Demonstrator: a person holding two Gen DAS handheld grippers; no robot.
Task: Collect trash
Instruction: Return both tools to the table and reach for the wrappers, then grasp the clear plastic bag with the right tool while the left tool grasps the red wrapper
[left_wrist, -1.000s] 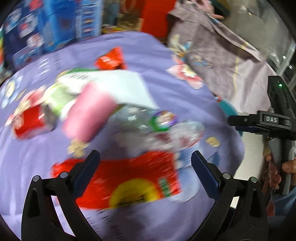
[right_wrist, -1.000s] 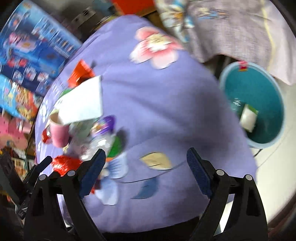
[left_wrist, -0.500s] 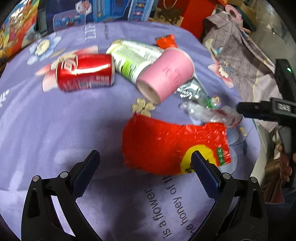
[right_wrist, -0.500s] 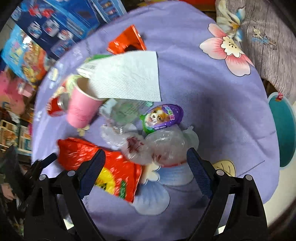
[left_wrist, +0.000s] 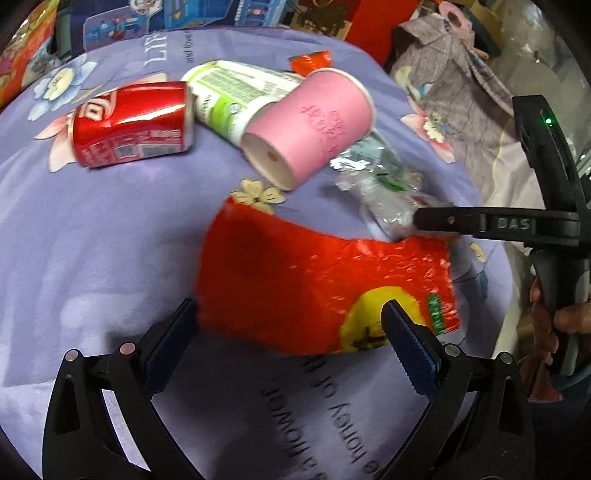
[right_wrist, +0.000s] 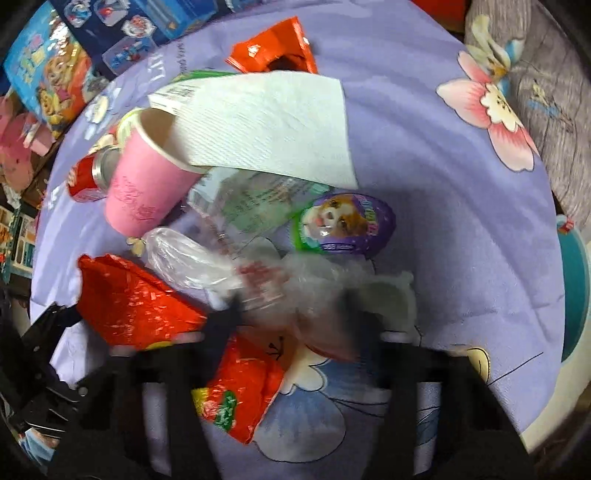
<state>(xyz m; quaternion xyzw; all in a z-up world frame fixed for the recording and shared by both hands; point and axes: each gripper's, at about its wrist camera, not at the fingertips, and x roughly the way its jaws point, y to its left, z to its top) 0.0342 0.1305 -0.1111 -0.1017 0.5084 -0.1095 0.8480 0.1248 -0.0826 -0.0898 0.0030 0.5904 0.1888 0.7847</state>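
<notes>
Since everything lying on the purple-clothed surface (left_wrist: 110, 229) is empty packaging, it should all handle light. Going left to right in the left wrist view: the red can (left_wrist: 131, 123) lies on its side, thin-walled and easily dented, best taken across its middle. Beside it lies a white-and-green carton (left_wrist: 236, 96), touching the pink cup (left_wrist: 310, 125), which is soft paper and would crush under a hard squeeze; a grip across its wall should do. Nearest is the red bag (left_wrist: 314, 284), a glossy, crinkly foil, slippery and limp, so pinching an edge seems wiser than pressing its flat face. The left hand-held gripper (left_wrist: 286, 332) stands wide open, its pads astride the bag's near edge but not clamping it. Farther right lies a crumpled clear bottle (left_wrist: 384, 206), springy and slick, with the right tool's finger reaching at it.

The right wrist view shows what the left misses: a white napkin (right_wrist: 273, 125) draped over the cup's mouth, a purple egg-shaped package (right_wrist: 343, 225) beside the bottle (right_wrist: 258, 273), a small red wrapper (right_wrist: 273, 48) at the far side, and a teal bin (right_wrist: 574, 295) off the surface's right edge. The right hand-held gripper (right_wrist: 299, 325) is smeared by blur; its fingers straddle the bottle, but whether they have closed on it I cannot tell.
</notes>
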